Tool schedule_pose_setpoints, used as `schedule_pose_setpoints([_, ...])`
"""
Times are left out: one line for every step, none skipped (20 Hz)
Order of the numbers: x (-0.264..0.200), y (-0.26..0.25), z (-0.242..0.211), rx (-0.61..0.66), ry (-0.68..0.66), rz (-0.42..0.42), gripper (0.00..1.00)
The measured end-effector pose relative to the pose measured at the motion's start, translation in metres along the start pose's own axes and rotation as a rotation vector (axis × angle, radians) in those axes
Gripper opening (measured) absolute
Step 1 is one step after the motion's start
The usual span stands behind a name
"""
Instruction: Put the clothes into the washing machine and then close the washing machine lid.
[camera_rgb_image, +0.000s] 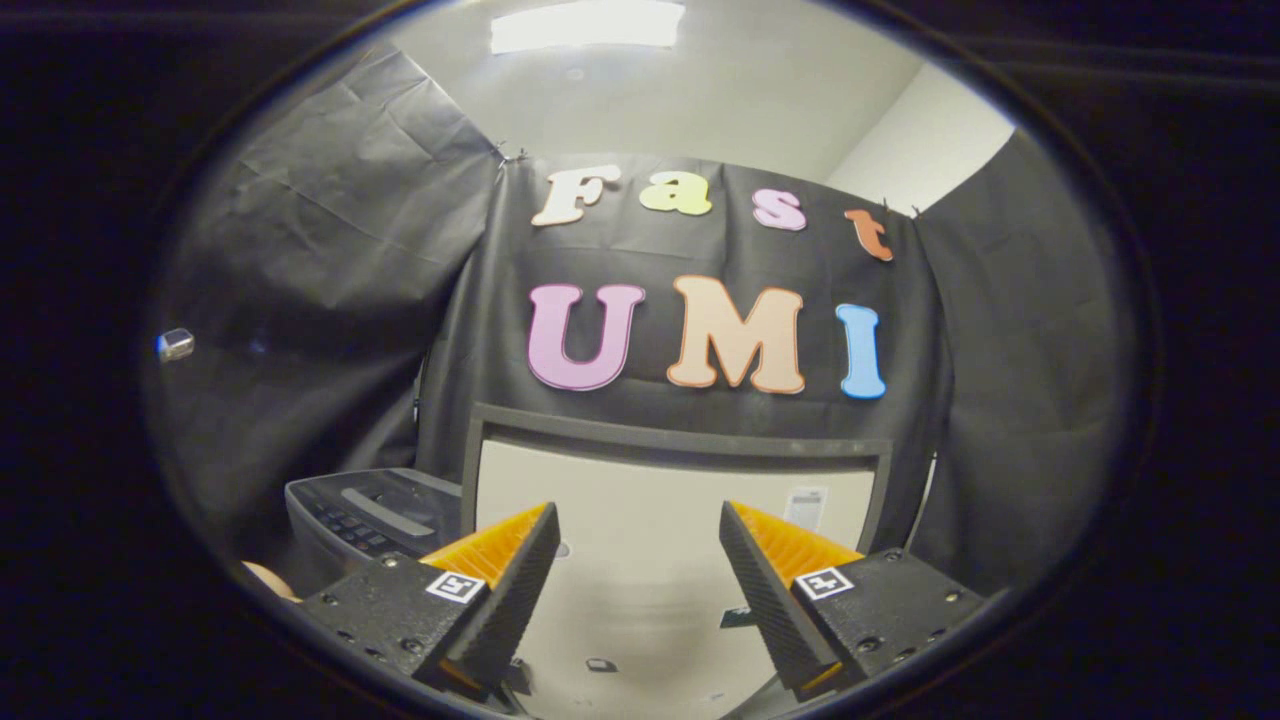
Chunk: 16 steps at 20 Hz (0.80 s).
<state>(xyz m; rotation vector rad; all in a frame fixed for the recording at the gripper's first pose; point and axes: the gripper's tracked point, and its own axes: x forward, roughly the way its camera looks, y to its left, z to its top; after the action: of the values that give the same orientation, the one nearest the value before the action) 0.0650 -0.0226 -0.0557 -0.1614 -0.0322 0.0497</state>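
Claw released, nothing between fingers | washing machine lid upright beyond | black cloth wall behind

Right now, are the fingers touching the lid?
Apart. Gripper view: the gripper is open, fingers spread with nothing between them; the raised pale lid stands beyond the tips.

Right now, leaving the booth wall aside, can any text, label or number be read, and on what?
Sticker on the washing machine lid: too small to read.
Control panel buttons: blurred, unreadable.
Square markers on the open gripper: coded patterns, no words.
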Motion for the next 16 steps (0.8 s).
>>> schedule_pose_setpoints([-0.002,0.0,-0.005,0.007,0.006,0.001,0.97])
schedule_pose_setpoints([-0.004,0.0,-0.012,0.013,0.016,0.003,0.97])
schedule_pose_setpoints([-0.006,-0.002,-0.02,0.021,0.029,0.002,0.97])
schedule_pose_setpoints([-0.008,-0.003,-0.027,0.031,0.042,0.002,0.97])
schedule_pose_setpoints([-0.01,-0.005,-0.033,0.039,0.055,-0.002,0.97])
schedule_pose_setpoints([-0.013,-0.008,-0.039,0.051,0.063,-0.006,0.97])
schedule_pose_setpoints([-0.015,-0.01,-0.043,0.065,0.069,-0.009,0.97])
schedule_pose_setpoints([-0.016,-0.011,-0.046,0.082,0.07,-0.008,0.97])
schedule_pose_setpoints([-0.016,-0.012,-0.049,0.097,0.071,-0.01,0.97])
schedule_pose_setpoints([-0.018,-0.013,-0.052,0.11,0.074,-0.01,0.97])
schedule_pose_setpoints([-0.02,-0.014,-0.058,0.121,0.082,-0.013,0.97])
schedule_pose_setpoints([-0.021,-0.013,-0.064,0.134,0.091,-0.011,0.97])
schedule_pose_setpoints([-0.024,-0.012,-0.068,0.145,0.101,-0.013,0.97])
schedule_pose_setpoints([-0.026,-0.012,-0.072,0.153,0.107,-0.013,0.97])
schedule_pose_setpoints([-0.027,-0.01,-0.075,0.159,0.112,-0.014,0.97])
schedule_pose_setpoints([-0.028,-0.009,-0.077,0.164,0.117,-0.011,0.97])
